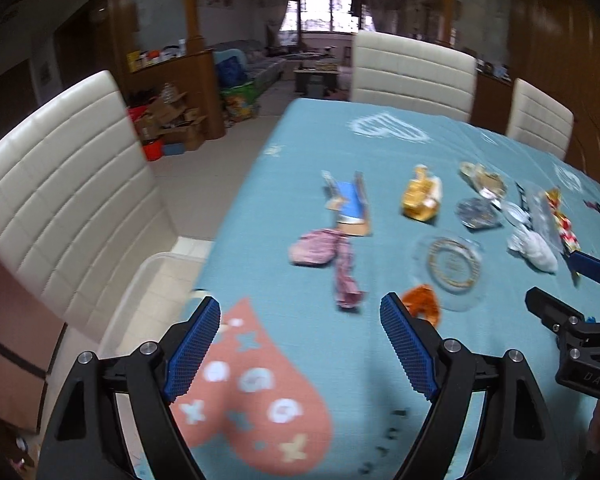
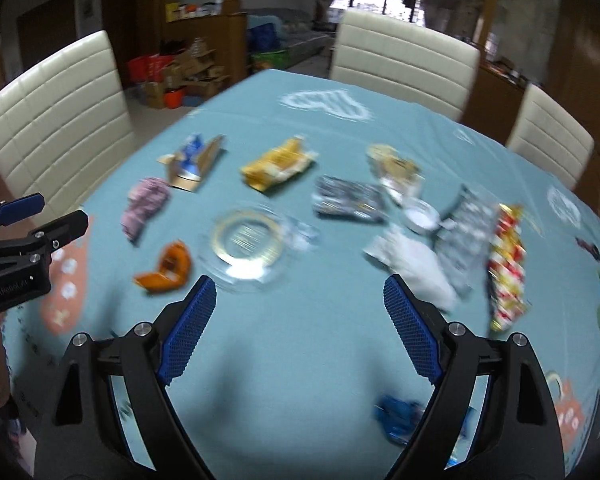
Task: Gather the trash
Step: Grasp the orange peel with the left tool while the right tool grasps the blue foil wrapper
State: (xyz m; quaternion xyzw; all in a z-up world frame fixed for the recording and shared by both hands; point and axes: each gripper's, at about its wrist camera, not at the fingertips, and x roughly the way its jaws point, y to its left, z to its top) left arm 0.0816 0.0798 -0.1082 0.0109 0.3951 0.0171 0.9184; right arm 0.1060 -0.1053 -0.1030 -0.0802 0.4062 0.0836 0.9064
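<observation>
A dining room with wood panelling and a far window holds a desk (image 2: pixel 300 340) covered in a teal cloth printed with hearts, with cream padded chairs (image 1: pixel 60 200) around it.

The left tool (image 1: pixel 300 344) hovers over the near left part of the desk, above a pink heart print (image 1: pixel 256 396), its blue-padded fingers (image 1: pixel 194 348) spread wide with nothing between them. The right tool (image 2: pixel 296 328) hangs over the near middle of the desk, its fingers likewise wide apart and holding nothing. Each tool shows at the edge of the other's view.

Just beyond the right tool's tips lies a clear glass dish (image 2: pixel 246 240) with a gold ring, and just left of it an orange wrapper (image 2: pixel 168 268). A crumpled white wrapper (image 2: pixel 412 260) lies by the right fingertip. Farther left is a pink crumpled wrapper (image 2: pixel 144 204), which in the left wrist view lies just ahead of the left tool (image 1: pixel 324 256). Behind it sits a torn blue and brown carton (image 2: pixel 192 160), then a yellow packet (image 2: pixel 276 164), a dark silver packet (image 2: pixel 348 200) and a beige wrapper (image 2: pixel 396 168). Toward the right lie a small round foil cup (image 2: pixel 420 216), a grey foil bag (image 2: pixel 464 240) and a red and yellow wrapper (image 2: pixel 508 264). A blue wrapper (image 2: pixel 400 420) lies close under the right tool's right finger. Both views are blurred, so no print can be read.
</observation>
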